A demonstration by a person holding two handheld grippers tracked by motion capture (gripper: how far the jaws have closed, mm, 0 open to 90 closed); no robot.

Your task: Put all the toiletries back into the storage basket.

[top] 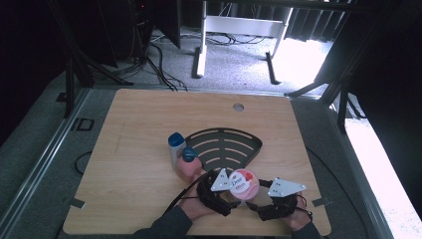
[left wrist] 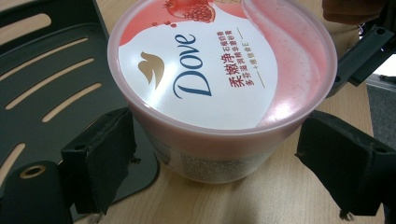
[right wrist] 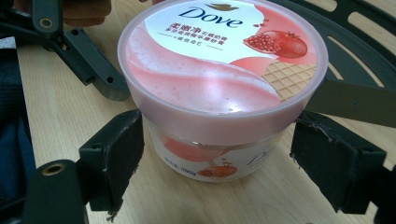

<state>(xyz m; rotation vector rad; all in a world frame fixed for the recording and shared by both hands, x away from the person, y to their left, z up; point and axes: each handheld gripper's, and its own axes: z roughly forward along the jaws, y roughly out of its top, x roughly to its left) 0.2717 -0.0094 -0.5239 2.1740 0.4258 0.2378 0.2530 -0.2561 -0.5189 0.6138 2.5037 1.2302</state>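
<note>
Pink tub [top: 242, 185] sits on the desk [top: 129, 164] between both spread tongs, left [left wrist: 210, 154] and right [right wrist: 219, 158]; gripping remains undone.

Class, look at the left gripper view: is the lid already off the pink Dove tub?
No. The printed lid sits flat on the Dove tub, covering its whole top.
</note>
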